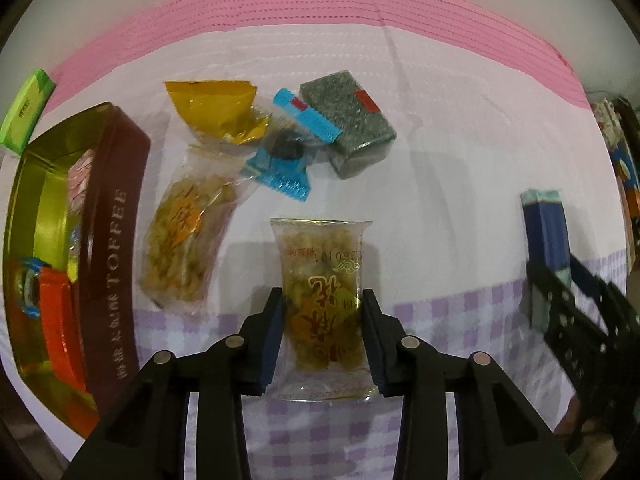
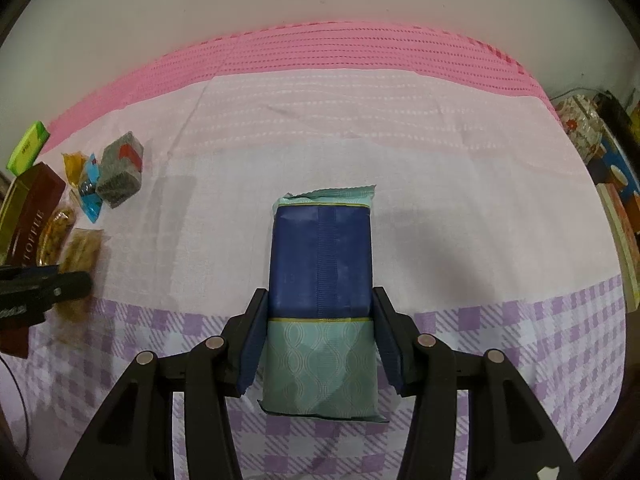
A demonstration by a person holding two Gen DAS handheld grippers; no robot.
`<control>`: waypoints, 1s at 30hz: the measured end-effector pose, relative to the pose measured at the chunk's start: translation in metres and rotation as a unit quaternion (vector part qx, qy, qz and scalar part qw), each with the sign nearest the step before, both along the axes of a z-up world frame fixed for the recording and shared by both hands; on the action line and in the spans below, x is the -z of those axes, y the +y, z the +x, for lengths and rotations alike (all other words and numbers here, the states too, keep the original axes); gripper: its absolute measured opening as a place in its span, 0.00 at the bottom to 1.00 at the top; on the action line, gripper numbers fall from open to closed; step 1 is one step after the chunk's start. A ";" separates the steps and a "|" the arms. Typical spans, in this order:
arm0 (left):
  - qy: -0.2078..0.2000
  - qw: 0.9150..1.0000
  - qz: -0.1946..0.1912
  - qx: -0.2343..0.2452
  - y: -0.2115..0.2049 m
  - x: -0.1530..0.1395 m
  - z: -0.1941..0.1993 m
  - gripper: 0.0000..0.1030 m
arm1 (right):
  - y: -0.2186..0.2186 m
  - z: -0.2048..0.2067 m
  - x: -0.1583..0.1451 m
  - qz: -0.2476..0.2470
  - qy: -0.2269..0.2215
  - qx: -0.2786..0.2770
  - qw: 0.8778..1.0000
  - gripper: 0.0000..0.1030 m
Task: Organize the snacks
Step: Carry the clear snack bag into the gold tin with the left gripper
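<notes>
the left gripper (image 1: 322,312) pinches a clear snack pack (image 1: 322,280) between its pads, with the toffee tin (image 1: 116,240) off to its left and loose snacks (image 1: 280,140) ahead of it. the right gripper (image 2: 320,320) clamps a blue-and-teal pack (image 2: 320,280) held out over the cloth (image 2: 480,200). the clear wrapper looks slick and soft, so it could slide out or crush on the way to the tin; a low swing left might also clip the tin's rim.
</notes>
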State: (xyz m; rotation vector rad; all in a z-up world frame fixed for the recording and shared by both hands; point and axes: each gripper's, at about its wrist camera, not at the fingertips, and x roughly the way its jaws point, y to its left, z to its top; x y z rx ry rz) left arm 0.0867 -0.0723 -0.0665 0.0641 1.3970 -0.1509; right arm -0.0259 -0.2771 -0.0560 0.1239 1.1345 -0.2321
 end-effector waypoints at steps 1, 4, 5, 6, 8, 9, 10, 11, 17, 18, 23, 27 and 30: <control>-0.002 1.000 0.001 0.002 0.001 -0.001 -0.003 0.37 | 0.000 0.000 0.000 0.001 0.000 0.001 1.000 0.47; -0.005 1.000 -0.003 0.013 0.006 -0.007 -0.012 0.37 | 0.000 0.000 0.000 -0.002 0.000 0.001 1.000 0.47; -0.007 1.000 -0.005 0.016 0.009 -0.009 -0.016 0.37 | 0.000 0.000 0.000 -0.002 0.000 0.000 1.000 0.47; -0.009 1.000 -0.005 0.018 0.012 -0.012 -0.019 0.37 | 0.001 0.000 0.000 -0.003 0.001 0.000 1.000 0.47; -0.019 0.999 -0.005 0.025 0.018 -0.021 -0.025 0.37 | 0.001 0.000 0.000 -0.002 0.001 0.000 1.000 0.47; -0.026 0.999 -0.007 0.026 0.020 -0.026 -0.029 0.37 | 0.001 0.000 0.000 -0.001 0.001 -0.001 1.000 0.47; -0.033 0.999 -0.008 0.028 0.023 -0.031 -0.031 0.37 | 0.001 0.000 0.000 -0.002 0.001 -0.002 1.000 0.47; -0.041 0.999 -0.007 0.031 0.025 -0.036 -0.035 0.37 | 0.001 0.000 0.000 -0.002 0.002 -0.003 1.000 0.47; -0.075 0.997 -0.011 0.020 0.060 -0.070 -0.030 0.37 | -0.001 0.001 0.000 0.000 0.004 -0.005 1.000 0.47; -0.083 0.996 -0.006 0.014 0.068 -0.076 -0.027 0.37 | -0.001 0.002 0.000 0.001 0.005 -0.005 1.000 0.47; -0.110 0.994 0.007 -0.026 0.124 -0.094 -0.011 0.37 | 0.000 0.004 0.000 0.002 0.009 -0.004 1.000 0.47; -0.120 0.991 0.031 -0.050 0.162 -0.099 -0.009 0.37 | -0.001 0.006 0.000 0.003 0.014 -0.002 1.000 0.47; -0.113 0.991 0.043 -0.054 0.177 -0.090 -0.009 0.37 | -0.001 0.007 0.000 0.005 0.019 0.001 1.000 0.47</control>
